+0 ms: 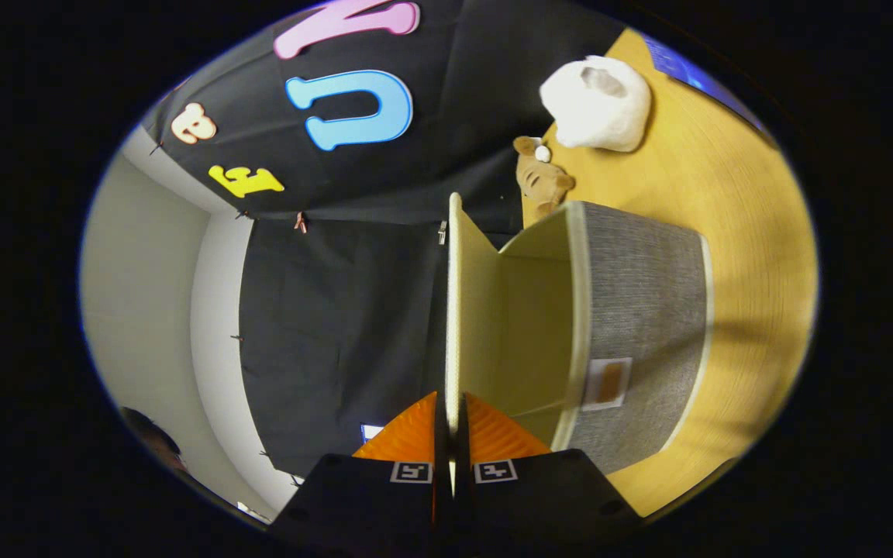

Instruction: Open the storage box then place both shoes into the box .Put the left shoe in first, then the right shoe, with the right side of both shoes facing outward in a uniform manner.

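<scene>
The view is rolled on its side, so the wooden table (756,232) stands to the right of the fingers. On it sits the grey fabric storage box (640,310), its cream inside (524,325) exposed. The box's thin cream lid (454,310) is swung up and seen edge-on, running straight ahead from my fingers. My gripper (452,442) is shut on the lid's near edge, with an orange finger (412,438) pressed on each side. Beyond the box lies a white fluffy shoe (598,105) with its opening showing.
A small brown plush bear (541,178) lies on the table between the white shoe and the box's far corner. A blue flat item (687,70) is at the table's far edge. The black cloth wall (338,325) and a white wall (144,310) stand behind the lid.
</scene>
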`<control>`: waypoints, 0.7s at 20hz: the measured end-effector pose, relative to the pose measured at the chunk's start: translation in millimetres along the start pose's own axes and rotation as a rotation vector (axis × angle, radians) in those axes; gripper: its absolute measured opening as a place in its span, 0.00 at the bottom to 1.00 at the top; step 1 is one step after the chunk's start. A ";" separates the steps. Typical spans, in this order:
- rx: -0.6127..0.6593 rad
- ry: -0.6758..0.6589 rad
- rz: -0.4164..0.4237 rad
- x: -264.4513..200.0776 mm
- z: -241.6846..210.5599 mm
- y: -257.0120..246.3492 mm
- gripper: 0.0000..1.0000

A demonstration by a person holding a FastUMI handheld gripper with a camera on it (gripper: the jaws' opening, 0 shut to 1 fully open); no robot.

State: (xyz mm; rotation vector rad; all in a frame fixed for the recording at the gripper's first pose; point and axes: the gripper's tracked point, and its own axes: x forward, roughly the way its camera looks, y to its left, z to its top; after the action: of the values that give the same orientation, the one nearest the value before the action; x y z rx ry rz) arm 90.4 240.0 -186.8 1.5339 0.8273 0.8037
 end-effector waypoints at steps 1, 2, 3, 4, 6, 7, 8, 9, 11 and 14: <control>-0.018 -0.002 -0.003 5.9 -0.3 11.9 0.05; -0.042 -0.002 -0.010 14.4 -1.4 22.1 0.05; -0.072 -0.001 -0.020 23.3 -4.0 32.4 0.05; -0.103 -0.004 -0.026 34.4 -5.4 42.7 0.05; -0.152 0.001 -0.037 54.2 -10.2 59.5 0.05; -0.172 0.003 -0.044 64.0 -12.3 66.3 0.05; -0.190 0.005 -0.053 75.4 -14.2 71.5 0.05; -0.206 0.008 -0.062 86.1 -17.5 77.1 0.05; -0.235 0.013 -0.073 111.6 -22.7 87.0 0.05; -0.268 0.020 -0.091 147.1 -30.2 94.6 0.05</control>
State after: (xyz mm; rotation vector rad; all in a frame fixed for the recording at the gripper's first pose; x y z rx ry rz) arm 146.8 372.6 -83.1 1.2447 0.7653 0.8283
